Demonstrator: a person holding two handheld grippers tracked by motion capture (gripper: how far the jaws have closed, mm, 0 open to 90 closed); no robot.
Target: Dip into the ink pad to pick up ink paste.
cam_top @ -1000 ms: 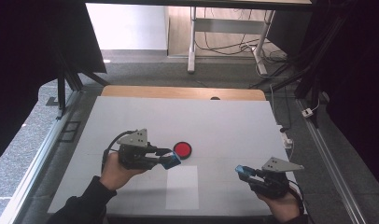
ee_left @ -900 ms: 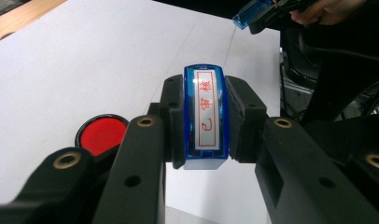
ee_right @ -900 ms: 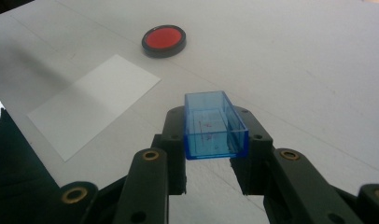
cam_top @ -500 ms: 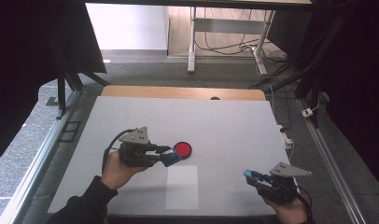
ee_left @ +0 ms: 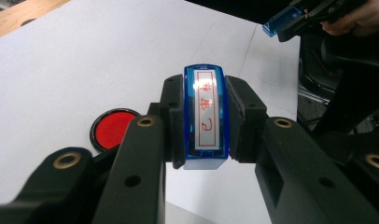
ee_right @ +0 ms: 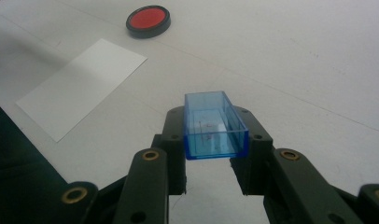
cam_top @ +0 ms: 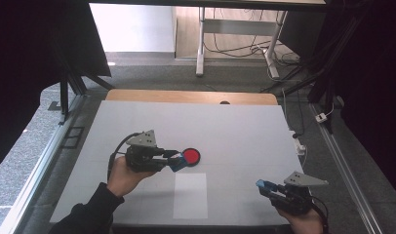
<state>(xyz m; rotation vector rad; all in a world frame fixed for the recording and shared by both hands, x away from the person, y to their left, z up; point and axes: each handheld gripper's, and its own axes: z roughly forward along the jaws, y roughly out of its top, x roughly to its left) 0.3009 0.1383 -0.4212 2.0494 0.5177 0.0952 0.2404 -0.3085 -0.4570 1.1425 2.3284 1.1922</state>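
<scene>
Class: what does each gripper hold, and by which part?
Left gripper clamps the blue stamp by its long sides. Right gripper clamps the blue cap by its side walls.

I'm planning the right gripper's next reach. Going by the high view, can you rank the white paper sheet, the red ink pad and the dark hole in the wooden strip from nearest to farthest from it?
From the right gripper:
1. White paper sheet, just to its left, near the front edge.
2. Red ink pad, farther left and back, by the left gripper.
3. Dark hole, in the wooden strip at the table's far edge.
</scene>
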